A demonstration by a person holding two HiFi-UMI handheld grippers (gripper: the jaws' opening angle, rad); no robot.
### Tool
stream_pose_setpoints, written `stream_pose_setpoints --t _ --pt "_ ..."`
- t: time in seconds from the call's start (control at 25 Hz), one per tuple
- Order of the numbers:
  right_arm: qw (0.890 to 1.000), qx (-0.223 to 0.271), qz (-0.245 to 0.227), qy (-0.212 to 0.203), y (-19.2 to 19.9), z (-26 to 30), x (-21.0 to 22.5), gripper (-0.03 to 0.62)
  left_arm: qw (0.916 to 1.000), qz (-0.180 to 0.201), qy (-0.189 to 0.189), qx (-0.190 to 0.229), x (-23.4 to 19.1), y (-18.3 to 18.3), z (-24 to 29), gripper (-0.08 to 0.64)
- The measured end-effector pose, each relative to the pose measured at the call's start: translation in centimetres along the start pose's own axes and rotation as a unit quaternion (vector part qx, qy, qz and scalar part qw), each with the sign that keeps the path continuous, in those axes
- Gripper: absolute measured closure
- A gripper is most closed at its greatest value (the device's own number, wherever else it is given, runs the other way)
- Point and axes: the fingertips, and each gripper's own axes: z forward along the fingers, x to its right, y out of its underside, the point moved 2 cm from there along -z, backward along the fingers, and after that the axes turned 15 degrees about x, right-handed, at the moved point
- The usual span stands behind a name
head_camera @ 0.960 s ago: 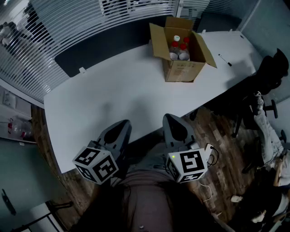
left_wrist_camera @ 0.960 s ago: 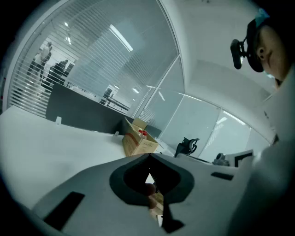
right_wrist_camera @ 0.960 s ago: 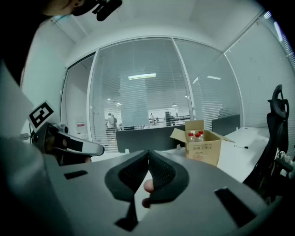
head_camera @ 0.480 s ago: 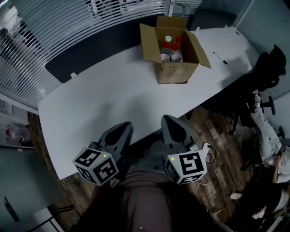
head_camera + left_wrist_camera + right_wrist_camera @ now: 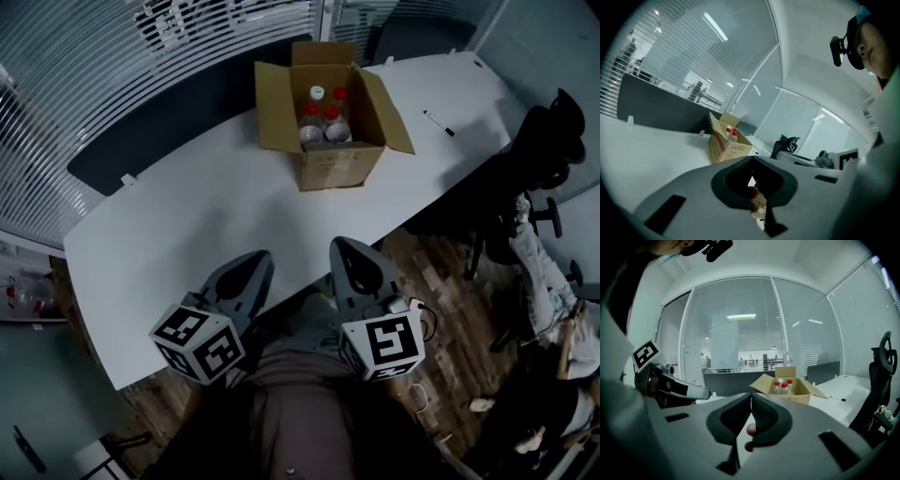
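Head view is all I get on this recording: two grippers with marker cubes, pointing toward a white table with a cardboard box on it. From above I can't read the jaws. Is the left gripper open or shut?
Observer: Shut. In the left gripper view, the left gripper has its jaws together at the tips, with nothing between them.
Reviewer: And the other one?
Observer: Shut as well. In the right gripper view, the jaws of the right gripper meet along their length and hold nothing.
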Motion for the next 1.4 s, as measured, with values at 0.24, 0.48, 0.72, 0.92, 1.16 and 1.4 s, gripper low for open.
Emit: stream_pose_setpoints --t 0.24,0.48,0.72,0.92,1.16,1.4 --pt "1.000 0.004 0.003 0.007 -0.7 2.0 4.3 0.569 1.0000 0.006 -0.001 -0.006 0.6 -0.1 4.1 0.551" --pt "1.000 0.012 -0.011 0.017 -0.8 4.1 8.5 0.569 0.9998 0.012 -0.010 -0.011 0.8 -0.5 7.4 0.551" --pt "1.000 0.009 -0.013 0.003 -1.1 6.2 11.4 0.568 0.9992 0.018 -0.030 -0.018 0.9 -0.6 10.0 0.551" --pt "1.000 0.001 -0.019 -0.019 -1.4 8.1 13.0 0.568 0.9990 0.010 -0.041 -0.017 0.9 -0.5 12.2 0.551" --pt "0.998 -0.004 -0.021 -0.066 -0.8 10.1 15.0 0.568 0.9976 0.008 -0.069 0.005 0.5 0.2 14.6 0.551" --pt "0.994 -0.017 -0.024 -0.109 -0.6 12.5 15.7 0.566 0.9937 0.000 -0.111 0.012 -0.1 0.0 15.2 0.551"
